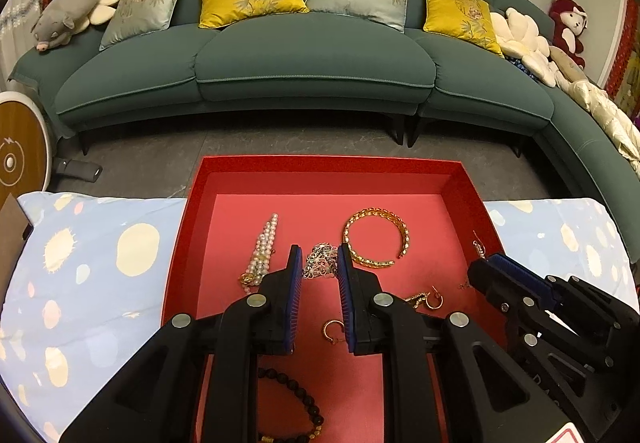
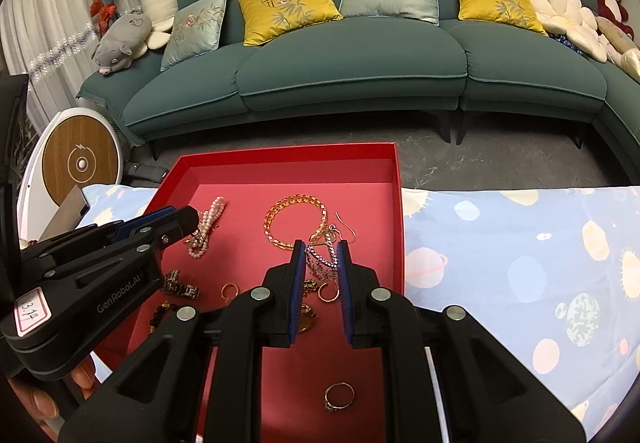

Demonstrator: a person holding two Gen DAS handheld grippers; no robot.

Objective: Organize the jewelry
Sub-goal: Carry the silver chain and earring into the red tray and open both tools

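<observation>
Left gripper (image 1: pixel 317 258): fingers spread astride silver filigree cluster (image 1: pixel 320 260).
Right gripper (image 2: pixel 321 255): fingers spread, flanking dangling rhinestone chain (image 2: pixel 320 261).
Tray (image 1: pixel 328 173): red, rectangular.

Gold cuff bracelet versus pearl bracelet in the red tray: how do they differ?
The gold cuff bracelet is a rigid open ring with a gap, lying round; the pearl bracelet is a string of pale beads, collapsed into a narrow elongated bunch. The cuff is bright gold links; the pearls are whitish with a small gold piece at the near end. The cuff sits right of the left gripper, the pearls left. Both lie flat in the red tray, ungrasped.
</observation>
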